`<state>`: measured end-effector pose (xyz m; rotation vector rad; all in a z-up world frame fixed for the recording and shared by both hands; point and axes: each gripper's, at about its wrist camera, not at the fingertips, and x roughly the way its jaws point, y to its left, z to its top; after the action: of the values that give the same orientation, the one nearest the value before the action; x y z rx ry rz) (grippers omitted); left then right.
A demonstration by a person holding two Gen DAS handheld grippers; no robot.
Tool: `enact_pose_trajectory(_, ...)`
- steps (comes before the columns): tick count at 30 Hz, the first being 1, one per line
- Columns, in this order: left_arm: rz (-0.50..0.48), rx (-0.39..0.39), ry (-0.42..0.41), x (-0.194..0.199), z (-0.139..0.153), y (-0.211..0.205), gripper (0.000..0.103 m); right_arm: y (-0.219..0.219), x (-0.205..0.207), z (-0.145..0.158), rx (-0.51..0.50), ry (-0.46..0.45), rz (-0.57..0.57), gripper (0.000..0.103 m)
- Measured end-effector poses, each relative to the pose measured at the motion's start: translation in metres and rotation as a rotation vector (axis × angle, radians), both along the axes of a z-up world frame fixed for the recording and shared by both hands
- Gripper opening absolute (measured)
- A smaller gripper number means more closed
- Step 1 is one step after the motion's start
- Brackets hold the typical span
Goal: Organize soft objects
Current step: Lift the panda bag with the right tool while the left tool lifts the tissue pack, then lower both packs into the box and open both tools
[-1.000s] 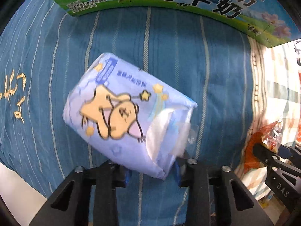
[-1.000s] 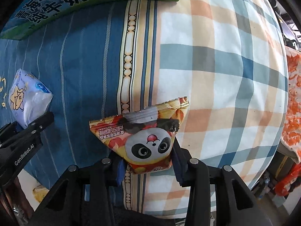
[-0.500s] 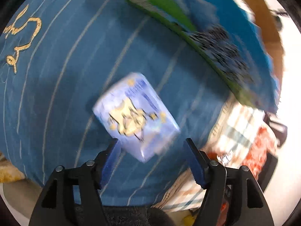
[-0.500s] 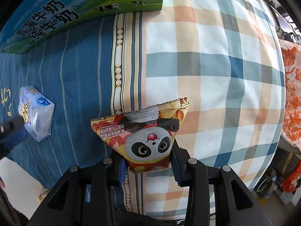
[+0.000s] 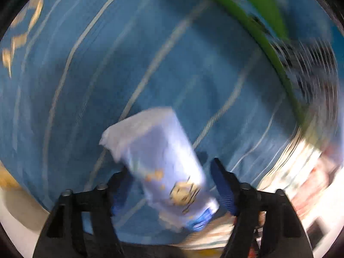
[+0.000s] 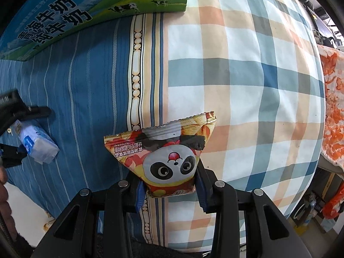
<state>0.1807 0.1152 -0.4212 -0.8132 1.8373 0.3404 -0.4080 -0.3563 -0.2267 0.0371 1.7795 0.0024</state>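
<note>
Release is the change: the soft lavender plastic tissue pack (image 5: 163,172), pinched a second ago, now lies on the blue striped bedsheet (image 5: 107,64) between the left gripper's (image 5: 172,185) spread fingers, placed, while the right gripper (image 6: 169,188) pinches the panda-print foil snack bag (image 6: 165,150); motion blur hides contact.

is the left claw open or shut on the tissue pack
Open. The left claw has its blue-padded fingers spread wider than the pale purple plastic tissue pack, with a gap showing on the right side; the pack lies on the blue striped cloth.
</note>
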Motion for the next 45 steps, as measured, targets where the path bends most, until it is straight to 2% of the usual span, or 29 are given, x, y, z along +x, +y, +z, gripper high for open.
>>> enact_pose_trajectory(2, -0.150, 0.058, -0.041, 0.000, 0.009, -0.014, 0.043, 0.000, 0.000, 0.002, 0.001, -0.003, 0.006, 0.041)
enact_pose_trajectory(3, -0.213, 0.075, -0.072, -0.001, 0.014, -0.019, 0.041, 0.000, 0.000, 0.001, 0.003, -0.006, 0.008, 0.041)
enact_pose_trajectory(5, -0.284, 0.101, -0.102, -0.006, 0.021, -0.025, 0.027, 0.003, -0.001, 0.001, 0.000, -0.011, 0.021, 0.040)
enact_pose_trajectory(7, -0.330, 0.117, -0.133, -0.012, 0.028, -0.028, 0.020, 0.005, -0.002, 0.000, -0.004, -0.018, 0.031, 0.040)
enact_pose_trajectory(13, -0.494, 0.214, -0.225, -0.025, 0.062, -0.045, 0.015, 0.016, -0.004, 0.007, 0.010, -0.035, 0.059, 0.038)
enact_pose_trajectory(17, -0.557, 0.275, -0.290, -0.028, 0.088, -0.059, 0.015, 0.024, -0.002, 0.023, 0.033, -0.063, 0.065, 0.038)
enact_pose_trajectory(26, -0.585, 0.304, -0.424, -0.017, 0.161, -0.066, 0.015, 0.041, 0.013, 0.085, 0.101, -0.171, 0.079, 0.038)
enact_pose_trajectory(33, -0.567, 0.270, -0.534, 0.010, 0.221, -0.080, 0.015, 0.050, 0.039, 0.151, 0.187, -0.269, 0.094, 0.037)
enact_pose_trajectory(39, -0.527, 0.199, -0.603, 0.055, 0.248, -0.075, 0.015, 0.062, 0.078, 0.195, 0.249, -0.338, 0.086, 0.037)
enact_pose_trajectory(42, -0.508, 0.166, -0.616, 0.081, 0.253, -0.064, 0.015, 0.069, 0.103, 0.202, 0.247, -0.359, 0.076, 0.037)
enact_pose_trajectory(45, -0.502, 0.129, -0.601, 0.111, 0.244, -0.052, 0.015, 0.077, 0.132, 0.197, 0.244, -0.363, 0.056, 0.037)
